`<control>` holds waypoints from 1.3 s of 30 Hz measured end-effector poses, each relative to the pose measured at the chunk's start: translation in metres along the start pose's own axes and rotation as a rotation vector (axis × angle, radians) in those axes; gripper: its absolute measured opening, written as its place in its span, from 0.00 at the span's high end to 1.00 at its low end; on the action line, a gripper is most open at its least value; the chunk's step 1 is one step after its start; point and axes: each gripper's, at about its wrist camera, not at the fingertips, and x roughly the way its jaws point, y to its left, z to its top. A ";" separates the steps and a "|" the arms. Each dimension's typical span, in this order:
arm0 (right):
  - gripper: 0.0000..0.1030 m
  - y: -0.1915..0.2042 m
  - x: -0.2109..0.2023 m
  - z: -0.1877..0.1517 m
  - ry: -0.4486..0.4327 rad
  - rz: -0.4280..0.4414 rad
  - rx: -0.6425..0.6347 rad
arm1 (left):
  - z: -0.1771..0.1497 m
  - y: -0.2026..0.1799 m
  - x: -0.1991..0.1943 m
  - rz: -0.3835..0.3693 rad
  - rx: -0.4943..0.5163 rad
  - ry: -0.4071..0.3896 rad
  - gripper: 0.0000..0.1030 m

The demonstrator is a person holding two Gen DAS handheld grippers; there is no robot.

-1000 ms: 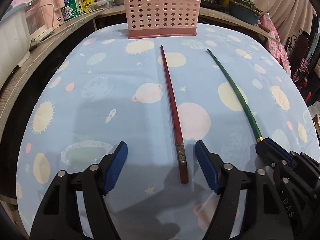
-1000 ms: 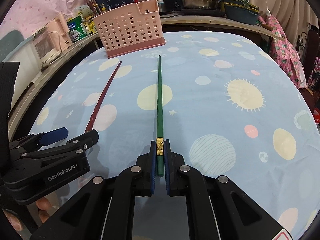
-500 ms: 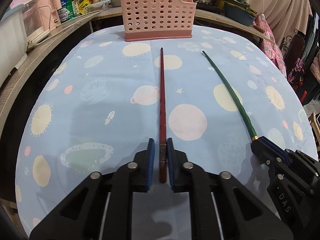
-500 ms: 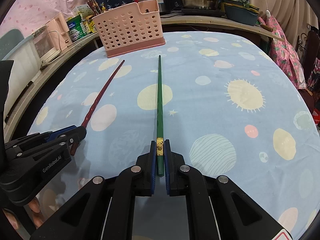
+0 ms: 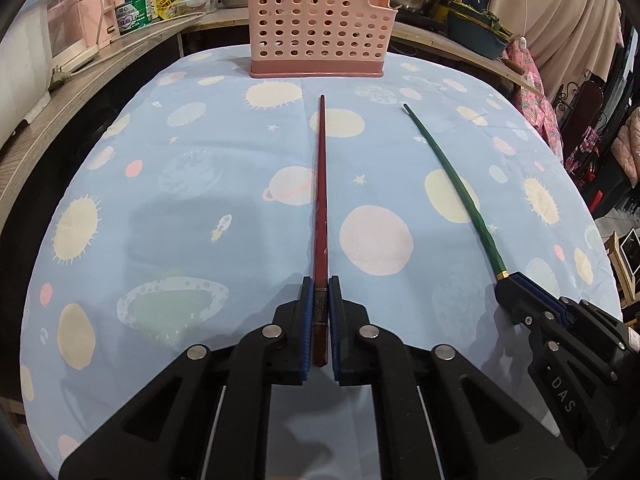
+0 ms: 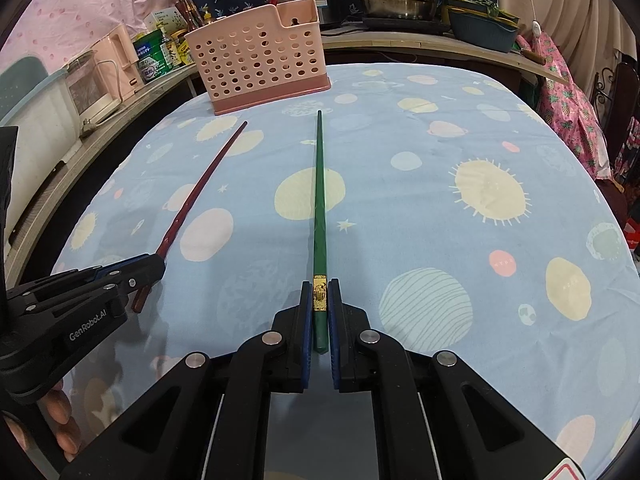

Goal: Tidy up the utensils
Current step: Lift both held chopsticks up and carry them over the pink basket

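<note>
A slim dark red chopstick with a patterned metal band near its thick end lies on the desk, its cloth printed with planets. Its long axis runs straight away toward the pink perforated holder, thin tip farthest. The left gripper has just closed its jaws on the banded end. A green chopstick with a gold band lies roughly parallel beside it, pinched at its thick end by the right gripper; whether either end is lifted is hard to tell.

Red chopstick and green chopstick lie apart — tips toward the perforated pink holder.
</note>
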 end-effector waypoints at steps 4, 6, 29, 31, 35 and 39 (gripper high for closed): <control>0.93 0.000 0.000 0.000 0.000 -0.002 -0.001 | -0.001 0.003 -0.001 0.005 -0.010 -0.006 0.91; 0.93 0.000 0.000 0.000 0.000 -0.002 -0.001 | 0.000 0.005 -0.001 0.000 -0.022 -0.006 0.88; 0.93 0.017 -0.030 0.005 -0.042 0.043 -0.026 | 0.012 0.007 -0.044 -0.045 -0.016 -0.047 0.93; 0.93 0.018 -0.041 0.011 -0.069 0.053 -0.026 | 0.018 0.008 -0.056 -0.040 -0.016 -0.069 0.93; 0.93 0.020 -0.062 0.027 -0.117 0.068 -0.027 | 0.036 0.009 -0.081 -0.027 -0.011 -0.124 0.93; 0.93 0.020 -0.080 0.050 -0.166 0.094 -0.016 | 0.055 0.011 -0.101 -0.016 -0.011 -0.172 0.93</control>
